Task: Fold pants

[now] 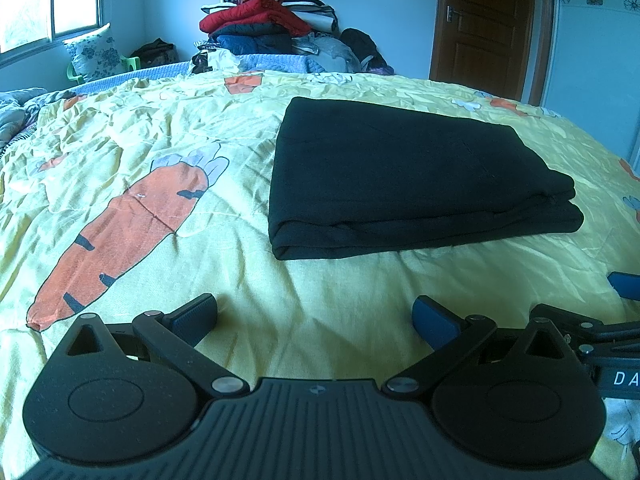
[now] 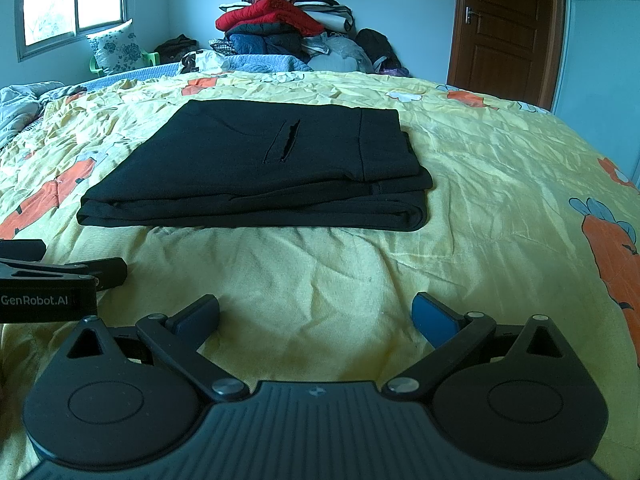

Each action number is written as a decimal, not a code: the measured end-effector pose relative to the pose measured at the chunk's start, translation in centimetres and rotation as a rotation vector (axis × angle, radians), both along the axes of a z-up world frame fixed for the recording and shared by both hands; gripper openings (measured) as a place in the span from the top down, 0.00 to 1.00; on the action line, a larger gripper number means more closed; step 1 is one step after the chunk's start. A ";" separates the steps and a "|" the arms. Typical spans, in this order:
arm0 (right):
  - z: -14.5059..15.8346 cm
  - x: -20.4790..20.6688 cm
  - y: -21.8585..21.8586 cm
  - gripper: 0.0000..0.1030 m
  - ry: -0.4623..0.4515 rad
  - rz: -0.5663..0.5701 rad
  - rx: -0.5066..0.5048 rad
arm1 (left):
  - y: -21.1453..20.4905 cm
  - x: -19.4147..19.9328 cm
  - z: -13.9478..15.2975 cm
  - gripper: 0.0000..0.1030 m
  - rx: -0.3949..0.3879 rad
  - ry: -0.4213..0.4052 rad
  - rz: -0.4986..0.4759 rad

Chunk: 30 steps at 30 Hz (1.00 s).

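Observation:
Black pants (image 1: pixel 404 184) lie folded into a flat rectangle on the yellow carrot-print bedspread (image 1: pixel 160 128). In the right wrist view the pants (image 2: pixel 264 168) show a pocket slit on top. My left gripper (image 1: pixel 316 316) is open and empty, a short way in front of the pants, to their left. My right gripper (image 2: pixel 316 316) is open and empty, also in front of the pants. The left gripper's body shows at the left edge of the right wrist view (image 2: pixel 48 280). The right gripper's finger shows at the right edge of the left wrist view (image 1: pixel 624 286).
A tall pile of clothes and bedding (image 1: pixel 264 20) stands at the far side of the bed. A brown door (image 1: pixel 488 20) is at the back right. A window (image 1: pixel 44 0) and a floral pillow (image 1: pixel 96 54) are at the back left.

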State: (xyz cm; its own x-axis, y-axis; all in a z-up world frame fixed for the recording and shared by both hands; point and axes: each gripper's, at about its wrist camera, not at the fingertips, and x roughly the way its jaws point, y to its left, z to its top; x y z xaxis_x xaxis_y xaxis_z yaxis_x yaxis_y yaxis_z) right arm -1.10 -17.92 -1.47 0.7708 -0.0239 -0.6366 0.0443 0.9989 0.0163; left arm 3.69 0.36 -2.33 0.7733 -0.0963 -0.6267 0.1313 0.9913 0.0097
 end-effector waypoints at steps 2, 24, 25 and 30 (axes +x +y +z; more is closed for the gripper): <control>0.0 0.0 0.0 0.00 -0.001 0.000 0.000 | 0.0 0.0 -0.1 0.00 0.000 -0.001 0.000; -0.1 0.1 -0.1 0.00 -0.002 0.002 0.000 | 0.0 -0.1 -0.1 0.00 0.001 0.000 0.004; -0.1 0.2 -0.1 0.00 -0.002 0.002 0.000 | 0.0 -0.1 0.0 0.00 0.001 0.000 0.004; -0.1 0.1 -0.1 0.00 -0.002 0.001 0.000 | 0.0 -0.1 0.0 0.00 0.001 0.000 0.004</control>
